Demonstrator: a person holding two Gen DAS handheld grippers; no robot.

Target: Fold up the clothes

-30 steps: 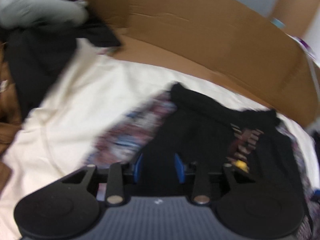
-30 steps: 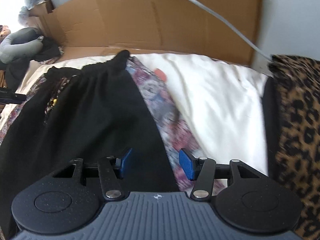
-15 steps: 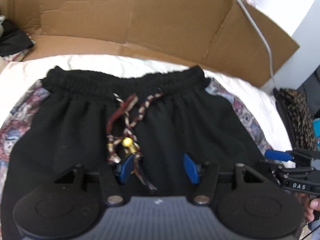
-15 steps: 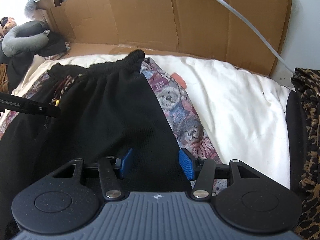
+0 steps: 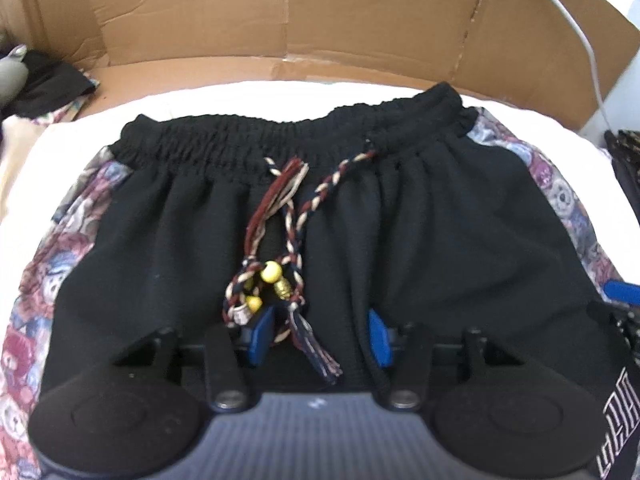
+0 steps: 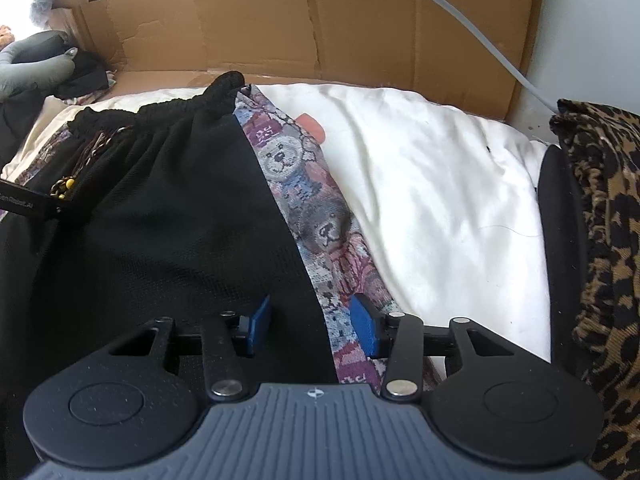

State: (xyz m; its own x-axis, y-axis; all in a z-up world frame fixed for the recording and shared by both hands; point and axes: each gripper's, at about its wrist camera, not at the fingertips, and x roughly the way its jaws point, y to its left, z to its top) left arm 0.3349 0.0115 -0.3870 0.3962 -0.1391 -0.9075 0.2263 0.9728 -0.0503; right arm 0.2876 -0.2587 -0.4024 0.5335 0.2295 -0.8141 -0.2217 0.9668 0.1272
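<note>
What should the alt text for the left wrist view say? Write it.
Black shorts with teddy-bear side panels lie flat on a white sheet, waistband farthest from the camera, a braided drawstring with yellow beads trailing down the middle. The open left tool sits low over the front, by the drawstring's tassel. Cardboard stands behind.
</note>
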